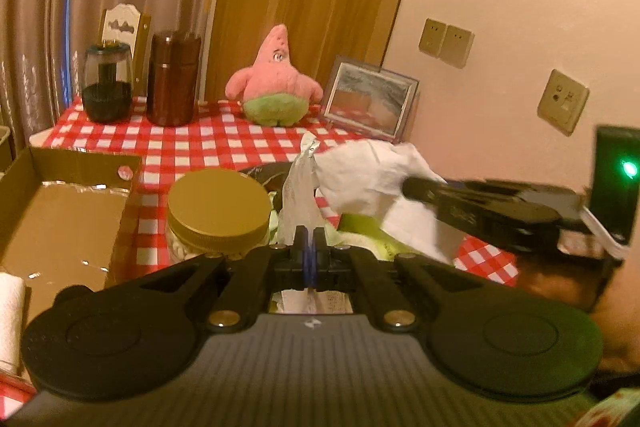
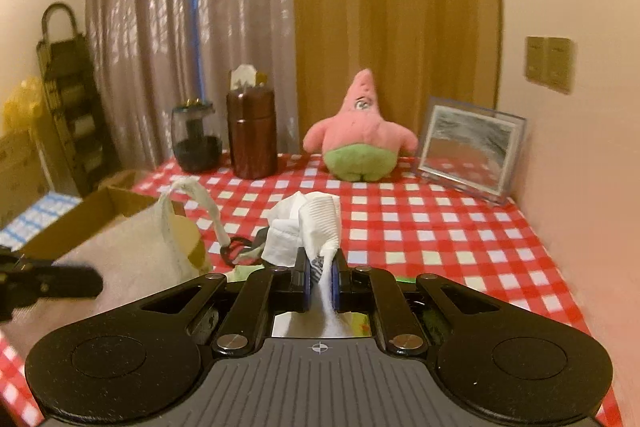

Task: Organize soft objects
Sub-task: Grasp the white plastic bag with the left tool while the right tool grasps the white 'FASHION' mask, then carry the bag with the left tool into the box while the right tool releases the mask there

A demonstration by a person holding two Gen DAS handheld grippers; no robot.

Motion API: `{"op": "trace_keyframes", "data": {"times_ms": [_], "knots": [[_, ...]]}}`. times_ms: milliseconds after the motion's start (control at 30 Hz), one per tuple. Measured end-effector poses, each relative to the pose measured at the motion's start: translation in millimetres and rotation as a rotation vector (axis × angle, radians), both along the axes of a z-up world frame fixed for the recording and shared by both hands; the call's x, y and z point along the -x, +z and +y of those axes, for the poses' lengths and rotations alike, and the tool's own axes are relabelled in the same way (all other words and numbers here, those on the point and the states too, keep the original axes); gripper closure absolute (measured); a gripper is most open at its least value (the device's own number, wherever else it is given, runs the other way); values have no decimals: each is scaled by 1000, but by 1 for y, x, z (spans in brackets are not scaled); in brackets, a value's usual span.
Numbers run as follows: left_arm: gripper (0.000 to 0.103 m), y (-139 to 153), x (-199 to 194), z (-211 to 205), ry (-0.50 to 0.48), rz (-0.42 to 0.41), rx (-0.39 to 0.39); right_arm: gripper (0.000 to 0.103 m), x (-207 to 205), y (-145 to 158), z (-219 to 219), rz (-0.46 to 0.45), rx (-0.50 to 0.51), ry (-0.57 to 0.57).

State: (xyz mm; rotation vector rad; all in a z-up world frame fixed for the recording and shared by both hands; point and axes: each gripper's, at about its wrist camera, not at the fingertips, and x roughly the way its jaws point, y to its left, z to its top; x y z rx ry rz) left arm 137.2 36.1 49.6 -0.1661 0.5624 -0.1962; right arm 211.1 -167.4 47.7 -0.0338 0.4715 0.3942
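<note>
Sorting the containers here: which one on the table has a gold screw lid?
The short jar nearest the left gripper. The dark glass jar and tall brown canister stand at the table's far edge.

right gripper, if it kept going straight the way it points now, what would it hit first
The right gripper, shut on a white tissue, points slightly down across the checkered tablecloth. Nothing stands directly ahead until the pink starfish plush at the far edge, though depth is hard to judge.
</note>
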Motion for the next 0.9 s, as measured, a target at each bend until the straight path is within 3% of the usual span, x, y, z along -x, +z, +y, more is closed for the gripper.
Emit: {"op": "trace_keyframes", "data": {"times_ms": [200, 467, 900], "knots": [[102, 21, 16, -1, -12, -26, -4, 94, 44, 12, -12, 35, -20, -33], [102, 39, 39, 12, -10, -32, -22, 94, 89, 34, -3, 34, -38, 28], [102, 61, 72, 88, 109, -40, -70, 93, 101, 63, 87, 4, -70, 241]]}}
